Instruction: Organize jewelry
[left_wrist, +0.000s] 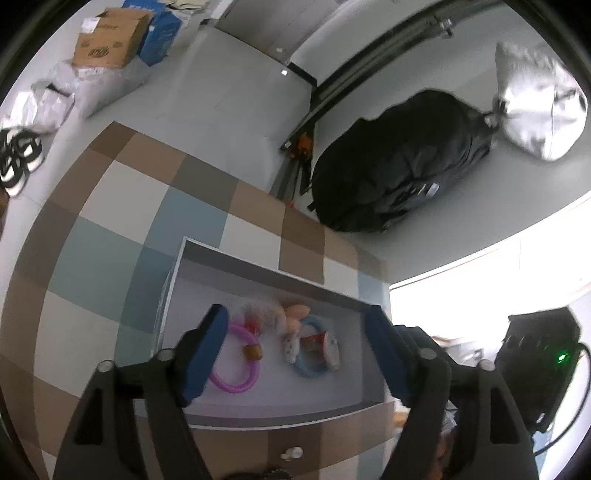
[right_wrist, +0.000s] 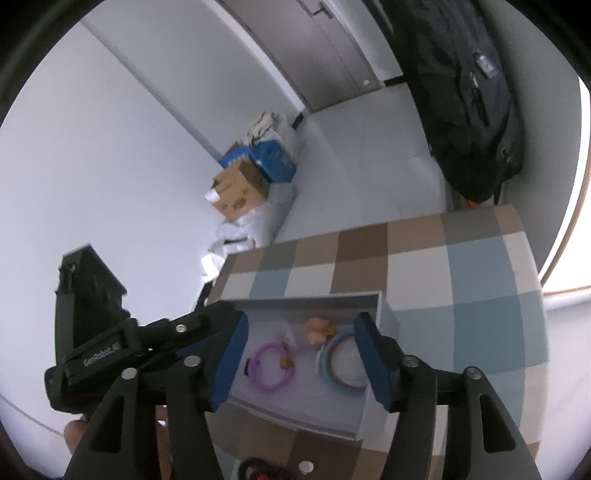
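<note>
Tray: shallow white rectangular tray on the checked brown, cream and blue table, below both claws.
Left claw: blue pads spread wide, holding nothing.
Right claw: jaws apart, empty.
Bracelets: pink plastic ring bracelet between the left claw's pads; blue ring bracelet just beside it, toward the right pad.
Charm: blurred peach-coloured piece beyond the rings.

Spare or storage room of a home: bare white walls, a grey door, cardboard boxes and shoes on the floor, a black backpack, and a counter under a checked cloth.
</note>
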